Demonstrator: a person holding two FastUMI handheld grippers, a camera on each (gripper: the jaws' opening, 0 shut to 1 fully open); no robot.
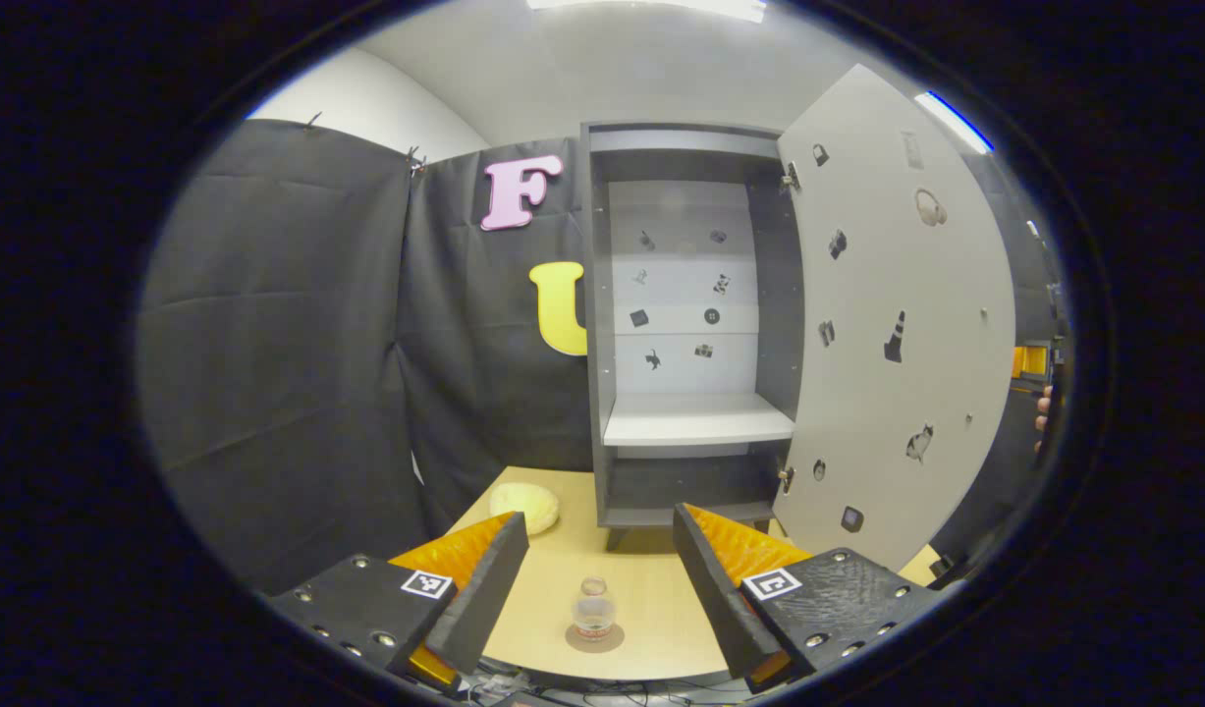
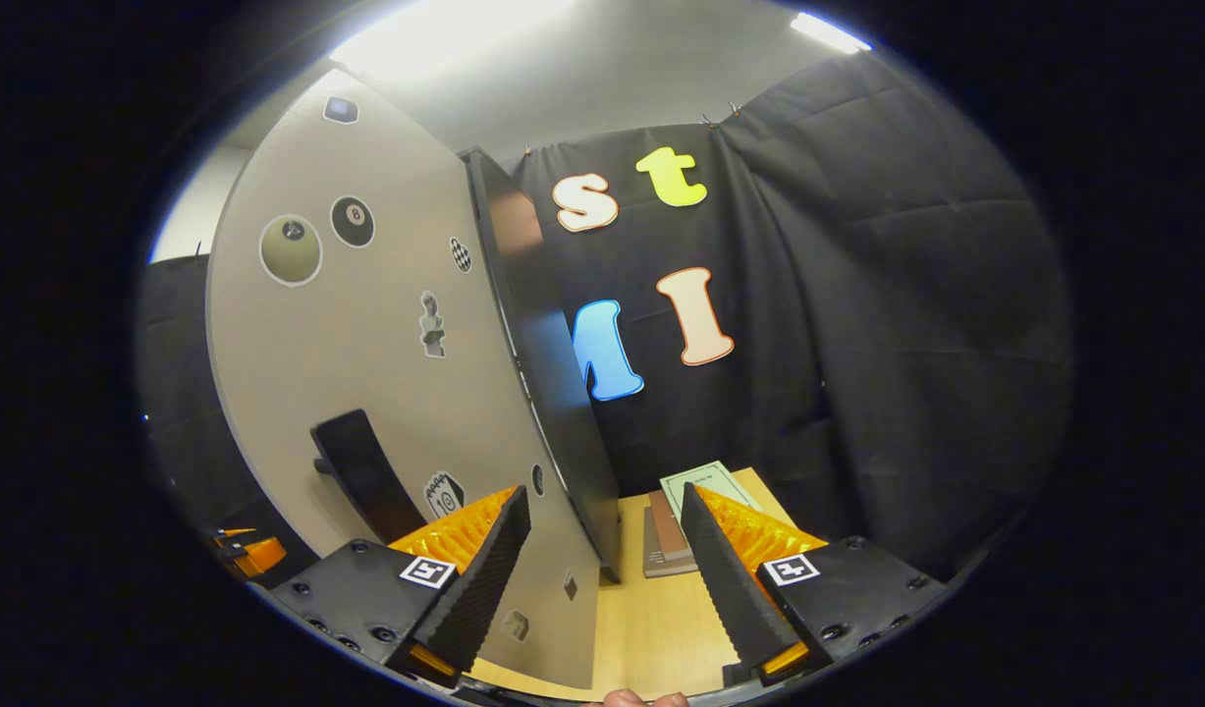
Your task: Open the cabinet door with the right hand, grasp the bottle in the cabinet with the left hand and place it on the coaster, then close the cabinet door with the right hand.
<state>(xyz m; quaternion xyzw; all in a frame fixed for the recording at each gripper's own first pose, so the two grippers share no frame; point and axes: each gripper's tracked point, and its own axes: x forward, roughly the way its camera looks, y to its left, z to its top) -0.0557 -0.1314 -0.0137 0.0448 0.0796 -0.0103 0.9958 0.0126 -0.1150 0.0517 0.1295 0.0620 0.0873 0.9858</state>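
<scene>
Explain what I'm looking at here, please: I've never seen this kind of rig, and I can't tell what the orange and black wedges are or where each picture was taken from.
There is no robot. A person carries a hand-held gripper in each hand, and a camera on each looks forward along its two fingers; those are the wedges.

In the left gripper view, the left hand-held gripper is open and holds nothing. Below it on the table a bottle stands on a round coaster, with a yellow lump farther back. The cabinet stands with its door swung open.

In the right gripper view, the right hand-held gripper is also open and empty, beside the door's outer face and its dark handle. Some books lie on the table.
</scene>
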